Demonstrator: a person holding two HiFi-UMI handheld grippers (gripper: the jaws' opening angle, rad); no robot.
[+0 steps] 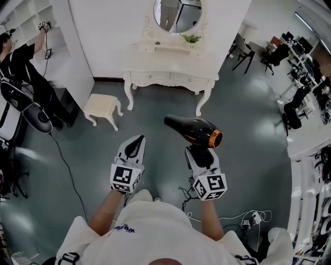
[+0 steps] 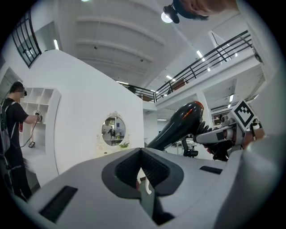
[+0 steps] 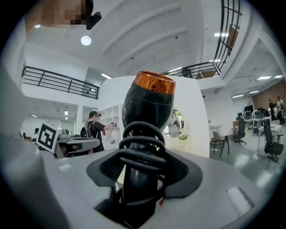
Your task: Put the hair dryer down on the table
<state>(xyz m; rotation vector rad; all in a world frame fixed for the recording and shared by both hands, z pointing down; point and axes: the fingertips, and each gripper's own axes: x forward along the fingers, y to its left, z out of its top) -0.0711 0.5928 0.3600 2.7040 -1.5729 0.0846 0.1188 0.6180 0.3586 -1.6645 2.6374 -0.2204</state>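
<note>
- At the far left, a person in dark clothes point(image 1: 23, 72) stands at the white shelves point(image 1: 31, 18) with one arm raised to them.
- A small white stool point(image 1: 102, 107) stands on the grey floor point(image 1: 248, 155), near the left legs of the dressing table.
- The left gripper point(image 1: 137, 141) is held level over the floor and points towards the dressing table. In the left gripper view its jaws point(image 2: 140, 150) meet at the tips with nothing between them.
- The white dressing table point(image 1: 170, 77) stands against the white wall at top centre. An oval mirror point(image 1: 177, 15) hangs above it, and a small green plant point(image 1: 192, 38) sits on its raised back shelf.
- The hair dryer point(image 1: 194, 130) is up in the air over the floor, in front of the table's right legs and well apart from the tabletop. Its body is black. The nozzle points left and the copper ring at the back end faces right. From the left gripper view it point(image 2: 178, 125) hangs to the right of the mirror.
- The right gripper point(image 1: 200, 155) is clamped on the hair dryer's handle, just below the body. In the right gripper view point(image 3: 143, 161) the pads press on the black handle, with the dryer's cord coiled round it and the dryer point(image 3: 147, 107) upright above.
- On the floor at lower right lies a white power strip point(image 1: 252, 219).
- Black office chairs point(image 1: 295, 111) stand along the right edge.
</note>
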